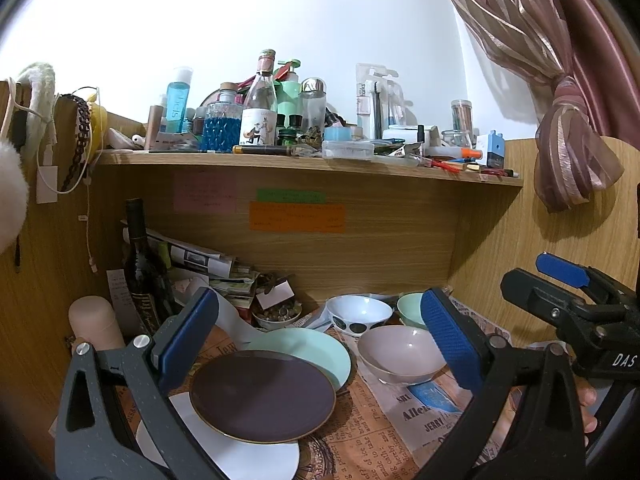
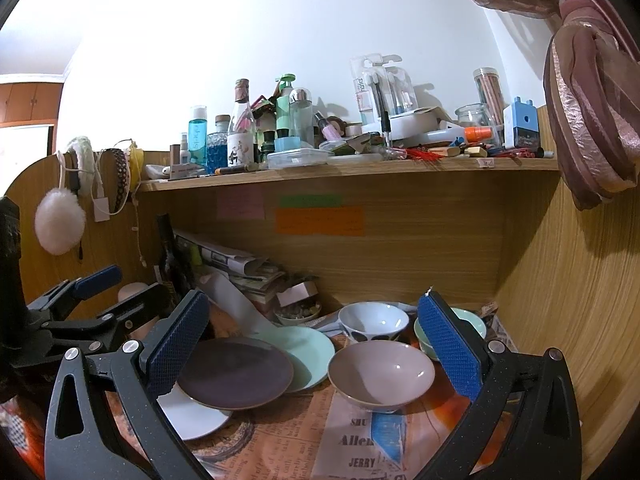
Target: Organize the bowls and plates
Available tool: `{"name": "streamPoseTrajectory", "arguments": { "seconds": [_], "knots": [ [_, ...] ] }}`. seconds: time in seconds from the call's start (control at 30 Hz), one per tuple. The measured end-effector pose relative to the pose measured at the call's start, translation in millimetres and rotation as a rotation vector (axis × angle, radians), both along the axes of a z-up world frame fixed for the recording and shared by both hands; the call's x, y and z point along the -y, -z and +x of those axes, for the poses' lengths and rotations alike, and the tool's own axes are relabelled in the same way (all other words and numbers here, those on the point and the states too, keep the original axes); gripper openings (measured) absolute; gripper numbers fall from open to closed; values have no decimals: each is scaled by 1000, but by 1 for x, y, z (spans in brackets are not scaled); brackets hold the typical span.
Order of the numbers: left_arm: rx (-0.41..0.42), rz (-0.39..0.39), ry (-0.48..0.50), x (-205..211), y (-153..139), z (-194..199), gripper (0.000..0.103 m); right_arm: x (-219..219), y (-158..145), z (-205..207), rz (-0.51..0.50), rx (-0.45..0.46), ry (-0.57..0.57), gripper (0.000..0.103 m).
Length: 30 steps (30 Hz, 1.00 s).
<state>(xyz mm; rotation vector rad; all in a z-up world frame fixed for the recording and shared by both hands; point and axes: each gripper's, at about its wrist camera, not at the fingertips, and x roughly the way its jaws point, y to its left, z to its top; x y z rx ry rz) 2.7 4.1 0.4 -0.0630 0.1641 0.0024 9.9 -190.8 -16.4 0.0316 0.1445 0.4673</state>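
Here, on the worktop (image 2: 280, 440) covered with newsprint sheets, the dishes sit in a loose group toward the back wall under a cluttered shelf (image 2: 348, 172). At the left edge a dark wine bottle (image 1: 138, 256) stands upright near the back left corner, with a stack of folded papers (image 1: 212, 268) leaning just beside it. The left claw (image 1: 320, 344) hangs above the plates with its blue-padded fingers (image 1: 188, 332) spread wide and nothing between them. Below it a white plate (image 1: 248, 456) lies nearest the front edge, and a dark purple plate (image 1: 262, 396) rests on top of it, overlapping also the mint green plate (image 1: 316, 348) behind it. A small dish of little round objects (image 1: 278, 314) sits behind the green plate, near the papers. Toward the middle, a white bowl with dark spots (image 2: 374, 322) stands close to the back wall, and a pale pinkish-grey bowl (image 2: 382, 374) sits in front of it, just beside the green plate. The right claw (image 2: 316, 348) hovers over these bowls, its fingers (image 2: 450, 348) likewise wide apart and holding nothing. Further right, a mint green bowl (image 2: 470, 322) sits near the back right corner, partly hidden behind the right claw's finger. In the right wrist view the left claw appears at the left edge, also empty.
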Motion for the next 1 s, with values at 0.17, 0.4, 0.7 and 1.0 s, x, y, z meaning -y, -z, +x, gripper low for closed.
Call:
{"name": "streamPoseTrajectory", "arguments": {
  "seconds": [0.17,0.4,0.7,1.0],
  "knots": [
    [0,5,0,4,1,1,103,0,0,0,4,2,-1,103],
    [1,5,1,7,1,1,103,0,1,-2,5,4,0,103],
    [-1,7,2,8,1,2,103,0,1,-2,6,4,-1,103],
    [1,7,2,8,2,2,103,-3,2,-4,6,5,-7,103]
  ]
}}
